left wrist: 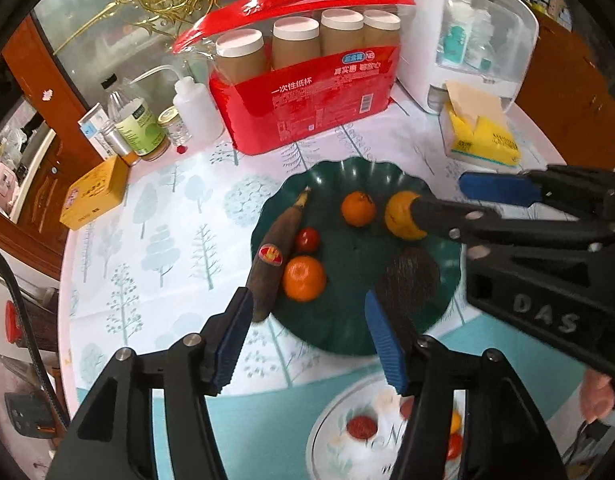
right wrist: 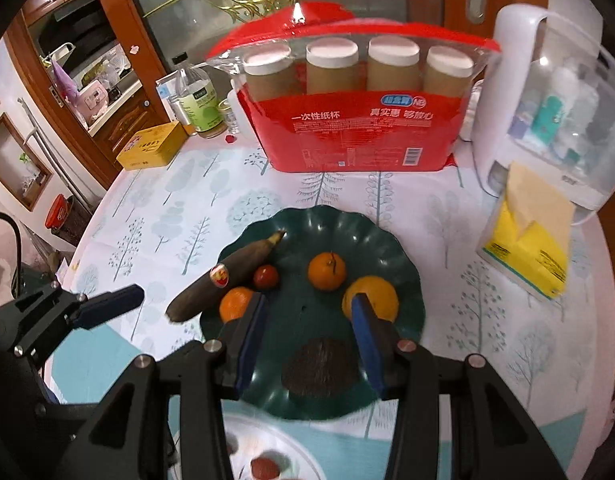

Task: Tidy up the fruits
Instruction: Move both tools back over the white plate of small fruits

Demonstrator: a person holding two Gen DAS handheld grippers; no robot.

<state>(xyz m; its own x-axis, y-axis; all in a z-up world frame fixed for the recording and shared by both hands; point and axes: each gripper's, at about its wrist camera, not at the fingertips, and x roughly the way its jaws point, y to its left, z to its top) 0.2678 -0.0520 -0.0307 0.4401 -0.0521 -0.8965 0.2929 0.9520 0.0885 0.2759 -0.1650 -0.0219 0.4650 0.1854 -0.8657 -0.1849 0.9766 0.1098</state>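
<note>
round worktop (right wrist: 447,232) under a tree-print cloth, with a red pack of paper cups (right wrist: 359,128) and a yellow tissue pack (right wrist: 531,256) at the back. most of the fruit already sits in the green plate (right wrist: 407,268): a dark overripe banana (right wrist: 223,276) hanging over its rim, two small oranges (right wrist: 326,271), a cherry tomato (right wrist: 266,277), a bigger yellow-orange fruit (right wrist: 377,294) and a dark round fruit (right wrist: 319,368). nearer me, a white patterned plate (left wrist: 347,412) holds a few red and orange pieces, blurred; i judge those are what's left to move. my left hand-held gripper (left wrist: 309,340) hangs apart and empty over the green plate's near edge. my right hand-held gripper (right wrist: 307,344) is apart too, one finger beside the yellow-orange fruit, clamping nothing.
</note>
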